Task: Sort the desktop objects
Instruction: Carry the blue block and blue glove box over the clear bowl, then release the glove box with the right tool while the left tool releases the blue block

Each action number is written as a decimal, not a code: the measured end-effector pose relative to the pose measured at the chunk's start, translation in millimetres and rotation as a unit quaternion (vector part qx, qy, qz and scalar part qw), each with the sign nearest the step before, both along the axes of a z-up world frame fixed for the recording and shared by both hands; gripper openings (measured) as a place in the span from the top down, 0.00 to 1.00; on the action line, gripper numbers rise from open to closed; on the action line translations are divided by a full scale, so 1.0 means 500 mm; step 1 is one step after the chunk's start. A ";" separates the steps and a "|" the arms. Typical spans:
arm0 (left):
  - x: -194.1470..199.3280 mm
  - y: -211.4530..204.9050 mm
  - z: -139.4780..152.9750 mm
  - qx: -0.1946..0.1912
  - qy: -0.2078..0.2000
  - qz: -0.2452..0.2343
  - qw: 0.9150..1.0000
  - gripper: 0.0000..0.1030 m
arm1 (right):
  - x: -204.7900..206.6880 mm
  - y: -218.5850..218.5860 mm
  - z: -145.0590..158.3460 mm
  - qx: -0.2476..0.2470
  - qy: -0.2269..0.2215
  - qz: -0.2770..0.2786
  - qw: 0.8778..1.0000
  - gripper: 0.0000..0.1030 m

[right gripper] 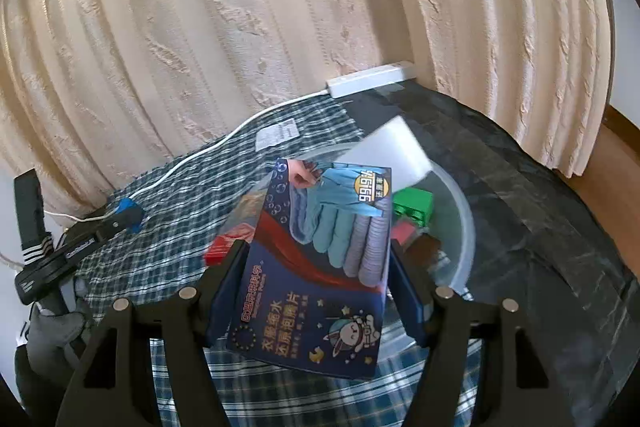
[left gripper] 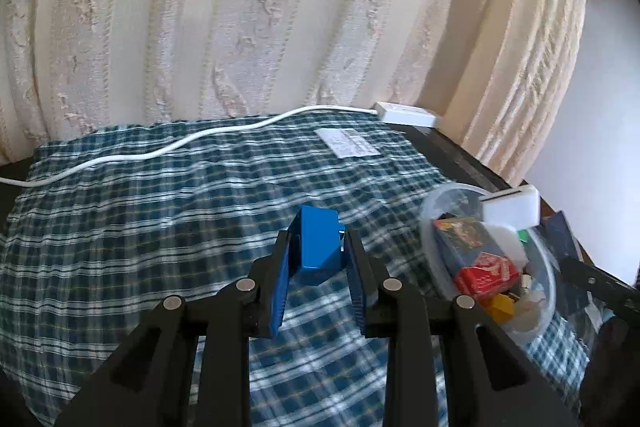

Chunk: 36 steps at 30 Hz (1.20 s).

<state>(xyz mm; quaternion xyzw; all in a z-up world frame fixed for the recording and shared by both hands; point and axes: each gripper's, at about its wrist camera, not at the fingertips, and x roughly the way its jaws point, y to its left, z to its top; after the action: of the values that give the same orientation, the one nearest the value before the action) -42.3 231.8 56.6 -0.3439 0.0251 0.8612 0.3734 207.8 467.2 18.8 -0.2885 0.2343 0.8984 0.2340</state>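
My left gripper [left gripper: 318, 247] is shut on a blue block [left gripper: 320, 243] and holds it above the plaid cloth [left gripper: 160, 211], left of the clear plastic bowl [left gripper: 550, 283]. The bowl holds a red card box [left gripper: 486, 273], a dark printed box [left gripper: 460, 233], a yellow piece [left gripper: 502, 307] and a white sponge [left gripper: 510, 209]. My right gripper [right gripper: 316, 259] is shut on a dark blue printed box [right gripper: 320, 267] and holds it over the bowl [right gripper: 460, 227]. A green block [right gripper: 414, 205] and the white sponge [right gripper: 394, 145] lie in the bowl behind it. The left gripper also shows in the right wrist view [right gripper: 128, 213].
A white power strip [left gripper: 406, 113] with its cable [left gripper: 160, 151] lies at the table's far edge against the cream curtain [left gripper: 280, 7]. A white paper label [left gripper: 348, 143] lies on the cloth. Dark bare tabletop [right gripper: 540, 227] extends right of the bowl.
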 end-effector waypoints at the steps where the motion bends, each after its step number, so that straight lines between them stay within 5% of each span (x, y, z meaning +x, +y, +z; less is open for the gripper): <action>1: 0.006 0.007 0.001 0.002 -0.002 -0.006 1.000 0.72 | 0.003 0.005 -0.001 0.000 0.000 -0.001 1.000 0.31; 15: 0.096 0.094 0.046 0.019 -0.004 -0.072 0.997 0.72 | 0.011 0.071 -0.029 -0.003 -0.010 -0.007 1.000 0.31; 36: 0.172 0.251 0.032 0.012 -0.021 -0.133 0.991 0.72 | -0.005 0.121 -0.069 -0.014 -0.016 0.018 1.000 0.31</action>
<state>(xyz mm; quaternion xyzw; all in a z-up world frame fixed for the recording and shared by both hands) 43.5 357.2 72.6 -0.3506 0.0522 0.7968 0.4894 205.4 527.6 -15.7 -0.3105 0.2379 0.8943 0.2174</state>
